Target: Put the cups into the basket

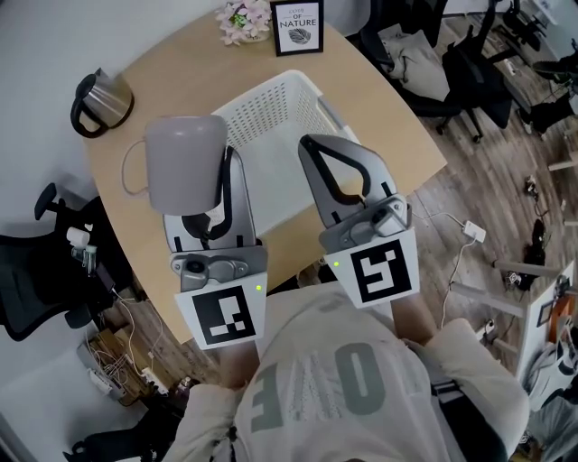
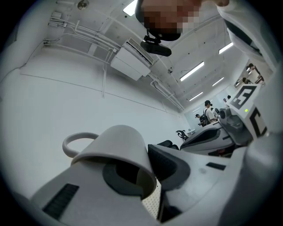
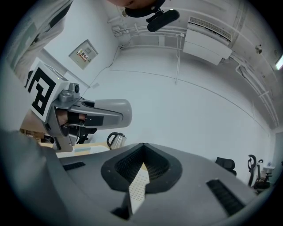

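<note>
A grey cup (image 1: 183, 161) with a loop handle hangs in the air over the table's left part, just left of the white basket (image 1: 291, 81). My left gripper (image 1: 224, 171) is shut on the cup's wall, one jaw inside and one outside. In the left gripper view the cup (image 2: 116, 145) fills the space ahead of the left gripper (image 2: 148, 173). My right gripper (image 1: 308, 144) hovers over the basket, shut and empty. In the right gripper view the right gripper (image 3: 142, 160) shows closed tips, with the cup (image 3: 114, 112) at the left.
A steel kettle (image 1: 101, 99) stands at the table's far left. A flower pot (image 1: 242, 20) and a framed sign (image 1: 297, 25) stand at the far edge. Office chairs (image 1: 470, 63) and cables surround the round wooden table (image 1: 397, 135).
</note>
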A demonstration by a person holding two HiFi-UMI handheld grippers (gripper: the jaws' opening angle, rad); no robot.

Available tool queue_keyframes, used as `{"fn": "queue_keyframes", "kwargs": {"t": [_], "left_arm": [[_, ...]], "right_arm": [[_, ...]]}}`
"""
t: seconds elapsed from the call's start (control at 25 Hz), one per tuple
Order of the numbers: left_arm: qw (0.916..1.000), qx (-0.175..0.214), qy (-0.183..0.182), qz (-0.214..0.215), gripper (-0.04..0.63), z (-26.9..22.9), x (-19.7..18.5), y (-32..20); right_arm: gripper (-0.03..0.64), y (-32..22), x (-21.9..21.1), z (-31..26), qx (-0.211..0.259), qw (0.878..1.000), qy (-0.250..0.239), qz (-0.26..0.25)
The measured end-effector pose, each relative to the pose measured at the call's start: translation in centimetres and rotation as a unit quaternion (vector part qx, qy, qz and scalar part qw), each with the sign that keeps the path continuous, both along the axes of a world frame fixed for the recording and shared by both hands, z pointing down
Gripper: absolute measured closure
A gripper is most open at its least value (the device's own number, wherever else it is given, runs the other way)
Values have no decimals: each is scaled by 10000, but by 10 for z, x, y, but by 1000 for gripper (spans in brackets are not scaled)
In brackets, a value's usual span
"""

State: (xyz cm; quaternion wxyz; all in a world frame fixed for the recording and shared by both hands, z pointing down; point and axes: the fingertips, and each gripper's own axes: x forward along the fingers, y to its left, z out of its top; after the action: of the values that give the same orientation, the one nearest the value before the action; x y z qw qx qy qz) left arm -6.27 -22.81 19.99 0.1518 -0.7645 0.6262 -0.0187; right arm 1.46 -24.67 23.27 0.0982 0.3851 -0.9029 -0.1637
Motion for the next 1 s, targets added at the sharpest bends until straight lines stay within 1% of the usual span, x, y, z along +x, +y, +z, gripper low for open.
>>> {"fn": "queue_keyframes", "kwargs": {"t": [0.2, 0.32, 0.48, 0.6, 0.68, 0.8, 0.92, 1.0], "left_arm": [[10000, -37, -18, -22, 541, 2, -2, -7], [9999, -25, -139, -51, 541, -1, -4, -9], [9991, 28, -423, -74, 541, -8, -9, -16], [9965, -142, -821, -25, 541, -12, -12, -22], [9923, -421, -1165, 33, 541, -11, -14, -27], [9835, -798, -1623, 85, 541, -7, -16, -32], [9743, -1045, -1990, 179, 541, -1, -14, -34], [9677, -1189, -2195, 345, 541, 5, -9, -36]], "right_arm": [[620, -7, -2, -1, 6, 10000, -32, -16], [620, -8, -1, -3, 11, 9999, -98, -23], [621, -10, -2, -6, 11, 9998, -209, -62], [621, -11, -3, -6, -15, 9997, -215, -105], [621, -10, -5, -5, -32, 9997, -198, -142], [620, -9, -8, -5, -35, 9995, -248, -182], [620, -8, -10, -4, -70, 9992, -324, -202], [620, -7, -10, -4, -128, 9988, -412, -245]]}}
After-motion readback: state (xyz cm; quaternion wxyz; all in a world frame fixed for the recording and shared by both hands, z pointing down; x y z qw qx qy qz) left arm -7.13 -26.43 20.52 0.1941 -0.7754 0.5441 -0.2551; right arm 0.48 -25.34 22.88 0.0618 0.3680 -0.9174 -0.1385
